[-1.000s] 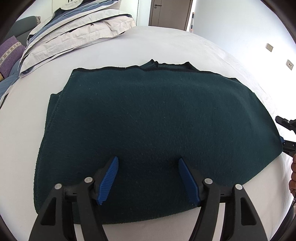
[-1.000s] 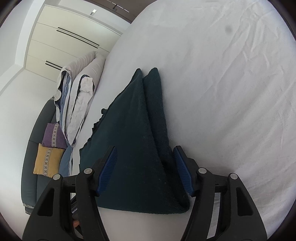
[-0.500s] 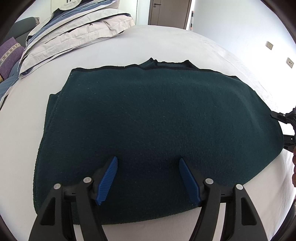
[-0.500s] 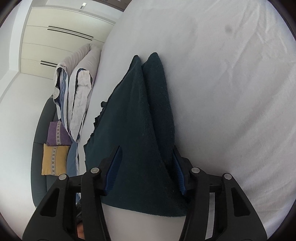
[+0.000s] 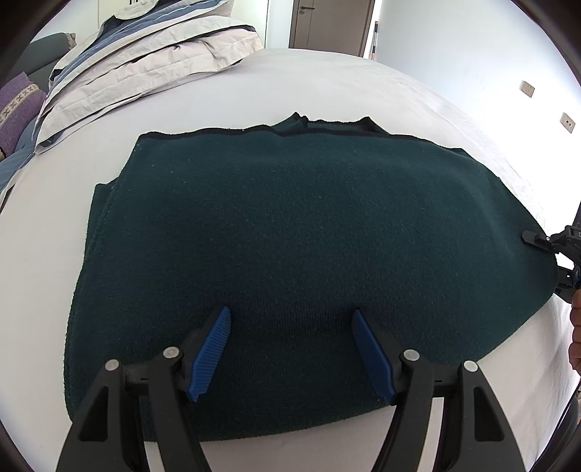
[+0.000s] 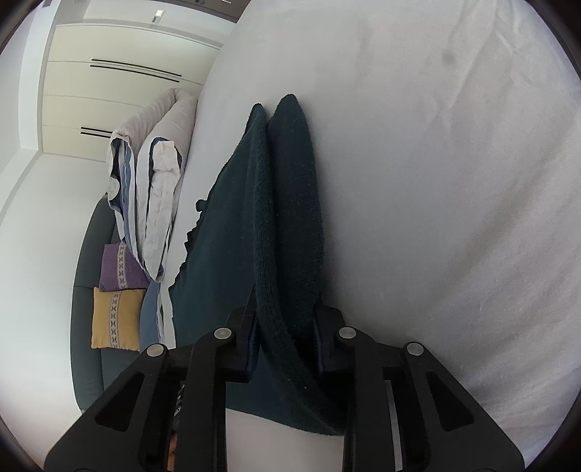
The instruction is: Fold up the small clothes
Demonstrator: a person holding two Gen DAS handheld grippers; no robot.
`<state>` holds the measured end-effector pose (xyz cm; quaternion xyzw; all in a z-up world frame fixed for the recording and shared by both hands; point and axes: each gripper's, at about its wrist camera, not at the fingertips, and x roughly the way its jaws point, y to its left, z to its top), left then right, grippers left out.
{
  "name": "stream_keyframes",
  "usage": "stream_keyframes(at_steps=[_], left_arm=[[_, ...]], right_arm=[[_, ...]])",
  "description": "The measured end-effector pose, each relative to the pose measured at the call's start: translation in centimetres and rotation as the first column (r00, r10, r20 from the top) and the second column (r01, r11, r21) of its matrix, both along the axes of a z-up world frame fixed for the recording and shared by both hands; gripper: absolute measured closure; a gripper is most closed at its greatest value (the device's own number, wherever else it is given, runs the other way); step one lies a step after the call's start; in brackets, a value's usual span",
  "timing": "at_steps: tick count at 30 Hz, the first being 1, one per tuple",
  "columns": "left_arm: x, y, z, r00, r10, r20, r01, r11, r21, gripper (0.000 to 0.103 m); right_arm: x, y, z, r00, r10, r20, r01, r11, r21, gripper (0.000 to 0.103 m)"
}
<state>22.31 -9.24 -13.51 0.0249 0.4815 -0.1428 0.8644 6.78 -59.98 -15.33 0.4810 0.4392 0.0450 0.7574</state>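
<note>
A dark green knitted sweater (image 5: 308, 236) lies folded flat on the white bed (image 5: 326, 83). My left gripper (image 5: 290, 323) is open, its blue pads hovering over the sweater's near edge with nothing between them. My right gripper (image 6: 283, 326) has closed on the sweater's folded side edge (image 6: 276, 254), the thick fold pinched between its jaws. It also shows at the sweater's right edge in the left wrist view (image 5: 552, 261).
Folded grey and blue bedding (image 5: 138, 58) lies at the bed's far left. A dark sofa with a purple cushion (image 6: 120, 265) and a yellow cushion (image 6: 114, 319) stands beside the bed. A door (image 5: 330, 21) and white wardrobes (image 6: 120, 90) line the walls.
My right gripper moved forward onto the sweater's side fold and closed on it. My left gripper stayed open and nearly still over the near edge.
</note>
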Motion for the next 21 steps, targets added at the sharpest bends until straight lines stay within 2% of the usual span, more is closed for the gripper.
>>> stream_keyframes(at_steps=[9, 15, 18, 21], left_arm=[[-0.3, 0.3, 0.1, 1.000, -0.006, 0.003, 0.007, 1.000, -0.015, 0.031], [-0.2, 0.9, 0.2, 1.000, -0.016, -0.002, 0.016, 0.999, -0.046, 0.032], [-0.1, 1.7, 0.4, 1.000, -0.015, -0.014, 0.014, 0.995, -0.100, 0.032], [0.0, 3.6, 1.0, 0.999, 0.006, -0.044, -0.015, 0.978, -0.208, 0.037]], right_arm=[[0.7, 2.1, 2.2, 1.000, 0.001, -0.004, -0.002, 0.983, -0.183, 0.088], [1.7, 3.5, 4.4, 1.000, 0.026, -0.005, -0.026, 0.964, -0.264, 0.088], [2.2, 4.4, 5.8, 0.999, 0.041, -0.010, -0.042, 0.949, -0.312, 0.088], [3.8, 7.5, 8.6, 0.995, 0.095, -0.023, -0.096, 0.902, -0.421, 0.088]])
